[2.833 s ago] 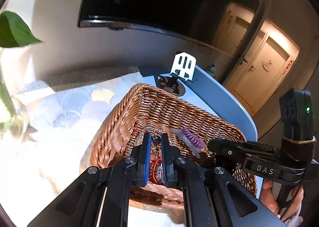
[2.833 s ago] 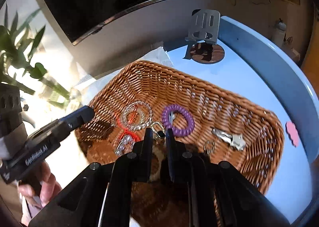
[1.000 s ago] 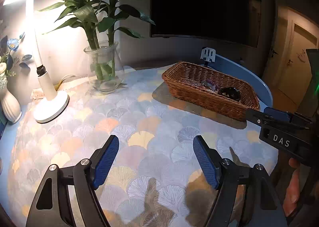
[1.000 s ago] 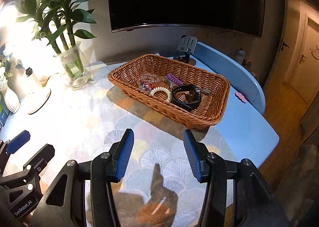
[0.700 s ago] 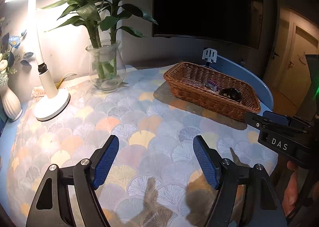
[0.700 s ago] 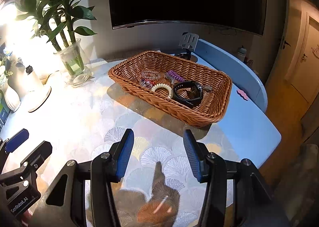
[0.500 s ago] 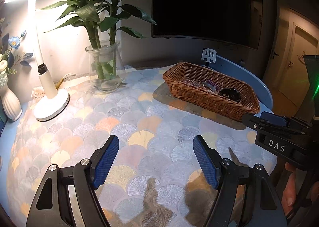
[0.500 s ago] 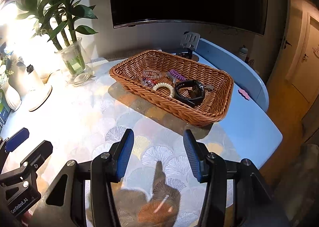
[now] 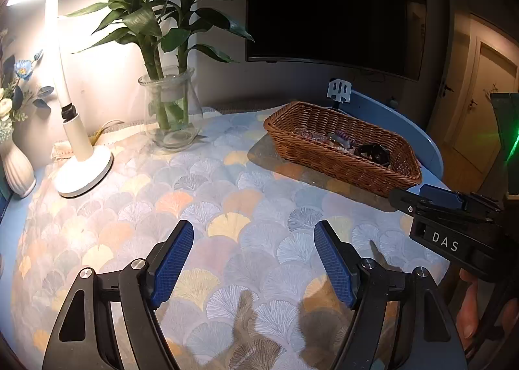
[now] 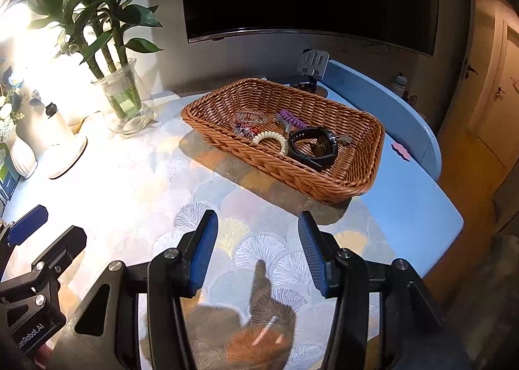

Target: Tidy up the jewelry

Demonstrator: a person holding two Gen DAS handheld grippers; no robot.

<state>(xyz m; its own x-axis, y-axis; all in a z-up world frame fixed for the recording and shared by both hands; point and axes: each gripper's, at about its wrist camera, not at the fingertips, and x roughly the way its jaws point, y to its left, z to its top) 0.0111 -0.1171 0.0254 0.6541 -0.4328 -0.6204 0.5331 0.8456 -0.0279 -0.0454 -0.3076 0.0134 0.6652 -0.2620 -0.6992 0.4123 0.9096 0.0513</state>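
Observation:
A wicker basket (image 10: 356, 129) stands at the far right of the table and also shows in the left wrist view (image 9: 324, 117). In it lie a black watch (image 10: 313, 146), a cream bead bracelet (image 10: 271, 139), a purple coil band (image 10: 292, 118), a clear and red bracelet tangle (image 10: 248, 121) and a small silver piece (image 10: 343, 140). My left gripper (image 9: 253, 269) is open and empty, low over the tablecloth, well short of the basket. My right gripper (image 10: 258, 250) is open and empty, also short of the basket.
A white desk lamp (image 9: 79, 159), a glass vase with bamboo (image 9: 170, 117) and a white vase (image 9: 18, 168) stand at the back left. A phone stand (image 10: 313, 63) is behind the basket. A pink item (image 10: 400, 151) lies on the blue table edge (image 10: 418, 207).
Since 2.8 s ago both grippers have pulled back out of the basket and opened. Over the last second they have barely moved.

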